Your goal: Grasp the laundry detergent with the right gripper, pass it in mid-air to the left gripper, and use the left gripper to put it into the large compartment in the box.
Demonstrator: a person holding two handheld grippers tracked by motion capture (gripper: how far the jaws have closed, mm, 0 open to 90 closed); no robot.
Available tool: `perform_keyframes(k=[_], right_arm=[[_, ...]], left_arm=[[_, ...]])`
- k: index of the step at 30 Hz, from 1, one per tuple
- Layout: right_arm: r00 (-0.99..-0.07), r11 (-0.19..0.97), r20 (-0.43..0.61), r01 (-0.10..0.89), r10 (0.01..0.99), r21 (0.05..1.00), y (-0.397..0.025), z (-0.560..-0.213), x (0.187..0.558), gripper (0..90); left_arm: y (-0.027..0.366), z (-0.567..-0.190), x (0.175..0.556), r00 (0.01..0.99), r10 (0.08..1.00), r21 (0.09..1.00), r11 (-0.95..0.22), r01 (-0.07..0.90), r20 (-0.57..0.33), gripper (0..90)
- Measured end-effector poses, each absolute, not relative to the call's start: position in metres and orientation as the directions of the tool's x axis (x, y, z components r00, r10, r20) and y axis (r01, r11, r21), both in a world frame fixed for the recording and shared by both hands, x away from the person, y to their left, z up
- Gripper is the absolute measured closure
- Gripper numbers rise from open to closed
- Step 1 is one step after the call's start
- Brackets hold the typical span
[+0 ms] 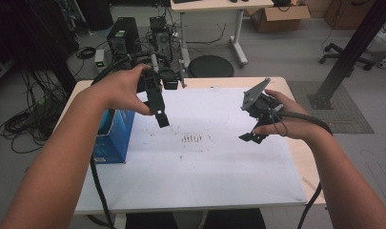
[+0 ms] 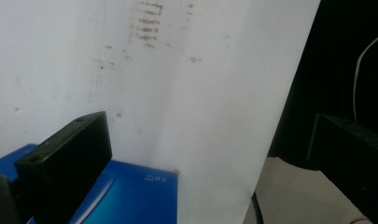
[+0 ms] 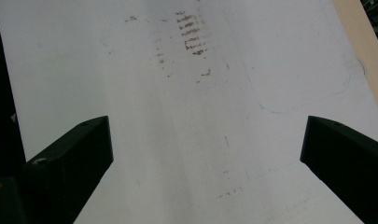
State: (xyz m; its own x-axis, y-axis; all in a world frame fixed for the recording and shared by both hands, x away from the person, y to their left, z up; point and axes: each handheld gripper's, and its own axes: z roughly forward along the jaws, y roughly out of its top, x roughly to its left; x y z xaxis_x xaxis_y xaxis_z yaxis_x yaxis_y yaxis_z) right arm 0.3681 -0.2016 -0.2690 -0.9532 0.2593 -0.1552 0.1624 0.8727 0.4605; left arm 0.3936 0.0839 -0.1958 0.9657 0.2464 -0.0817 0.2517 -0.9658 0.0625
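A blue box stands on the left edge of the table, partly off the white sheet. My left gripper hangs over the sheet just right of the box, pointing down. In the left gripper view it is open with nothing between its jaws, and the blue box lies below its left jaw. My right gripper hovers above the right side of the sheet. In the right gripper view it is open and empty too. Rows of brown marks stain the middle of the sheet.
The wooden table edge borders the sheet on the right. Beyond the table are a computer tower, a round black stool, floor cables, a cardboard box and a black slanted post.
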Motion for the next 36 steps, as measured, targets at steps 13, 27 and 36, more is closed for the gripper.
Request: perform_keyframes(k=[13,27,36], right_arm=[[-0.959,0.887,-0.153,0.15,0.238,0.437,-0.205,-0.268,0.37,2.4],[-0.966,0.904,-0.152,0.133,0.21,0.407,-0.202,-0.272,0.374,2.5],[-0.968,0.907,-0.145,0.131,0.204,0.4,-0.197,-0.278,0.377,2.5]], left_arm=[[0.071,-0.206,0.391,0.989,0.135,0.04,-0.99,0.138,-0.058,0.2],[0.059,-0.215,0.388,0.994,0.09,0.018,-0.996,0.091,-0.055,0.2],[0.053,-0.227,0.389,0.996,0.07,0.007,-0.997,0.071,-0.062,0.2]])
